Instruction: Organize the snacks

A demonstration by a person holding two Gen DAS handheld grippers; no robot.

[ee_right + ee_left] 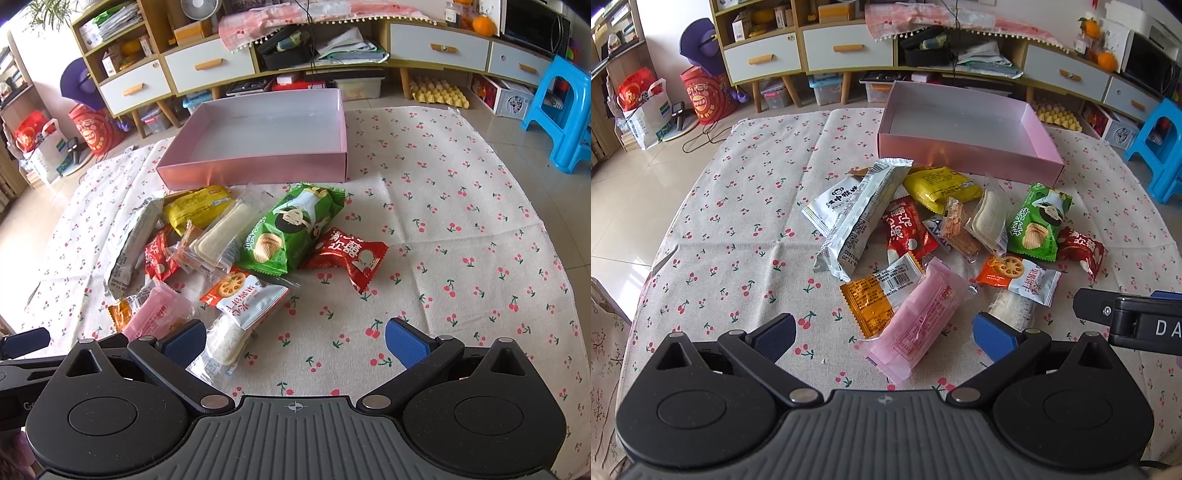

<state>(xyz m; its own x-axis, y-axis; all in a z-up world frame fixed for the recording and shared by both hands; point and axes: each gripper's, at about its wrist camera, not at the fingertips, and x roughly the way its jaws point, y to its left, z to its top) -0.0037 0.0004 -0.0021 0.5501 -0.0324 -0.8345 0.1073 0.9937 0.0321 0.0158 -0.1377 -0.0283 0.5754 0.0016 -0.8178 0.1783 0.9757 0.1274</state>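
Note:
Several snack packets lie in a heap on a cherry-print cloth (738, 221). Behind them stands a shallow pink box (964, 155) (258, 170), with nothing inside. My left gripper (884, 338) is open, its blue pads either side of a pink packet (916, 321) that lies on the cloth. A green chip bag (1038, 225) (291, 229), a yellow packet (942, 186) and red packets (351, 258) lie further off. My right gripper (295, 345) is open above bare cloth, with a clear-wrapped white snack (225, 341) beside its left pad. Part of the right gripper (1130, 317) shows in the left wrist view.
The cloth covers a low surface over a tiled floor (639, 192). A long cabinet with drawers (849, 51) runs along the back. A blue plastic stool (565, 110) stands to the right, bags (646, 107) to the left. Bare cloth (461, 240) spreads right of the heap.

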